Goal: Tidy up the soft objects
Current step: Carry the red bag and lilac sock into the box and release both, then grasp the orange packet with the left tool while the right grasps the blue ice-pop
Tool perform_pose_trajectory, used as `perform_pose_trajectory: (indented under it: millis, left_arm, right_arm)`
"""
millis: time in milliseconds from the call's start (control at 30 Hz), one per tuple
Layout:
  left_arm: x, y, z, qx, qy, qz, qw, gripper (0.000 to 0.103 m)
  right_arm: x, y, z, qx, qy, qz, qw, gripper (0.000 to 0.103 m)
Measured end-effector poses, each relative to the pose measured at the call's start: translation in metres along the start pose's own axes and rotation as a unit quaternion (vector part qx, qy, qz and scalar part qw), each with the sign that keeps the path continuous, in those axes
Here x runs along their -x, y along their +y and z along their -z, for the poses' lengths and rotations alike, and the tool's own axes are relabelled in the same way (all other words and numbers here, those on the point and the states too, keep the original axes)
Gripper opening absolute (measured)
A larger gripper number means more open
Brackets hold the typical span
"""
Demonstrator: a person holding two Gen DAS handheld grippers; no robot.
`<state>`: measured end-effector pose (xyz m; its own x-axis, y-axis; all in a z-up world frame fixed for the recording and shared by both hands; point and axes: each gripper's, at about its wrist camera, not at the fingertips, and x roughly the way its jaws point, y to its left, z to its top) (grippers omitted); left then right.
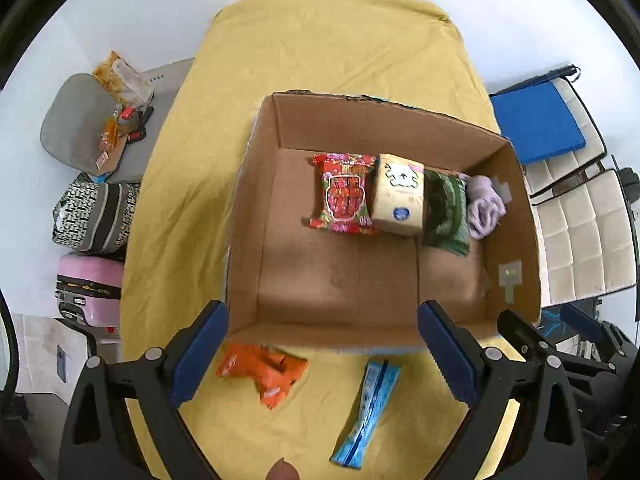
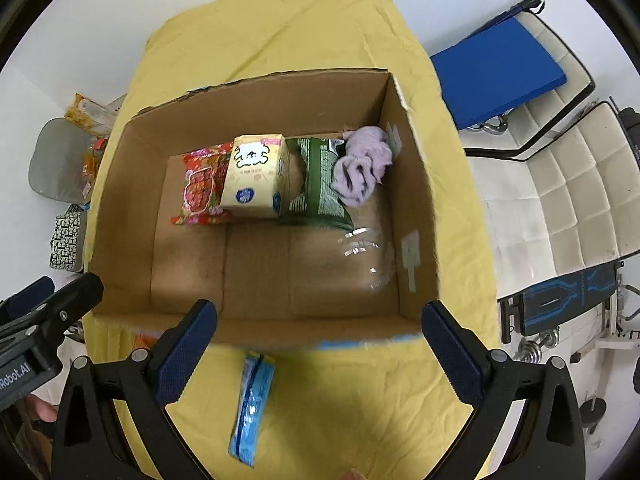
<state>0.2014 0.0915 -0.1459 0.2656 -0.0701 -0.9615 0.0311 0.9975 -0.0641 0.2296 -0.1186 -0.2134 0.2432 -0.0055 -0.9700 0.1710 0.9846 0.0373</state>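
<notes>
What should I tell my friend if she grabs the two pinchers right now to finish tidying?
Left gripper: open, empty. Right gripper: open, empty.
Inside the brown cardboard box, along the far wall: red patterned snack bag, cream tissue pack, green packet, lilac cloth bundle.
Left outside, on the yellow cloth by the near wall: orange snack packets, light blue wrapper.
Next: probably put those two in.

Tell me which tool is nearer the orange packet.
Left. The left tool hangs over the orange packet, jaws open; the right tool hangs further right, over the blue packet.
</notes>
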Motion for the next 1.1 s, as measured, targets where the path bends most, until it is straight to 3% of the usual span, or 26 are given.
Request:
perform_pose_trajectory:
  millis: [467,733,900,1033,1100]
  left_arm:
    - [0.074,-0.012,0.053,-0.017,-0.057,-0.012,0.9982,0.097]
    - [0.103,-0.01,0.071,-0.019,-0.072,-0.01,0.9972,0.097]
    - [0.096,0.009,0.081,0.001,-0.064,-0.027,0.9976,0.097]
    - [0.057,0.033,0.093,0.019,-0.018,-0.06,0.9979,0.097]
    - [0.026,0.052,0.1,0.04,0.023,-0.069,0.9965,0.097]
  right_arm:
    - [0.094,-0.005,0.056,0.006,-0.072,0.005,0.997,0.103]
    - [0.131,-0.009,0.076,0.004,-0.085,-0.013,0.996,0.103]
    - [0.106,-0.004,0.088,0.004,-0.035,-0.034,0.999,0.103]
    - [0.043,0.007,0.101,0.003,0.044,-0.054,0.998,0.103]
    - [0.003,0.014,0.108,-0.008,0.092,-0.068,0.993,0.103]
